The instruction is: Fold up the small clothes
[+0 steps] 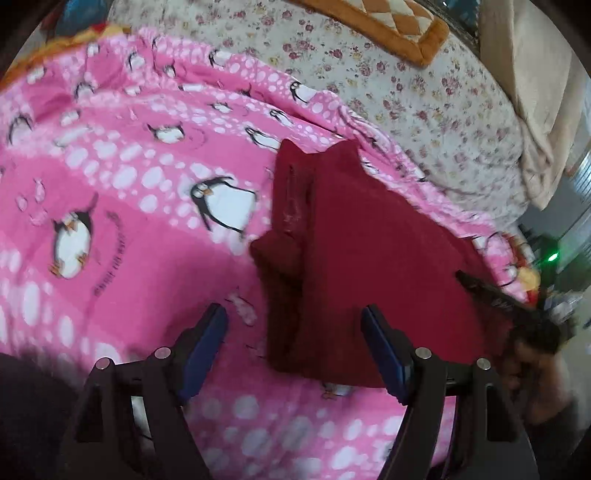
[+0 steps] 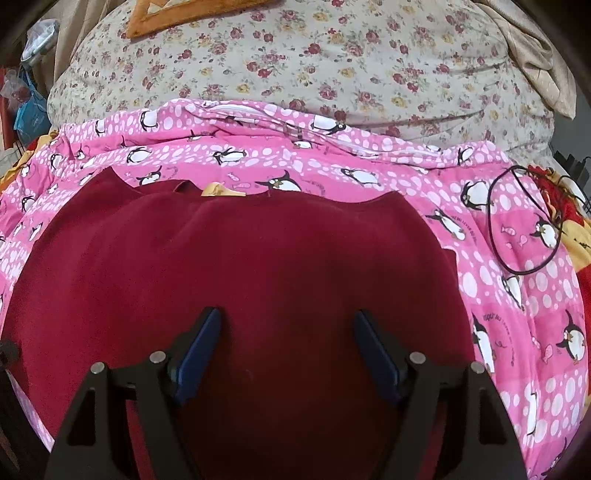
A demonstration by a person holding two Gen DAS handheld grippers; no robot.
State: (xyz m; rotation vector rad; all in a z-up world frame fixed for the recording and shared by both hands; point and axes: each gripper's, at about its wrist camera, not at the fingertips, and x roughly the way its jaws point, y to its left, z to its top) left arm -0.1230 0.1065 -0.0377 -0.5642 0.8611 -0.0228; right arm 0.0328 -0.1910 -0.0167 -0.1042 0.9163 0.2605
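Observation:
A dark red garment (image 1: 369,240) lies flat on a pink penguin blanket (image 1: 129,221). Its left side is folded inward into a thick strip (image 1: 291,206). My left gripper (image 1: 293,312) hovers open over the garment's near left edge, and its blue pads (image 1: 207,343) touch no cloth. In the right wrist view the red garment (image 2: 258,258) fills the middle, with a tan label (image 2: 221,190) at its far neckline. My right gripper (image 2: 287,314) stands open just above the cloth, nothing between its fingers.
A floral quilt (image 2: 295,55) rises behind the pink blanket (image 2: 517,258). A black cable loop (image 2: 495,221) lies on the blanket to the right. An orange-edged cushion (image 1: 388,26) sits at the back. A blurred dark shape and a hand (image 1: 535,350) show at the right edge.

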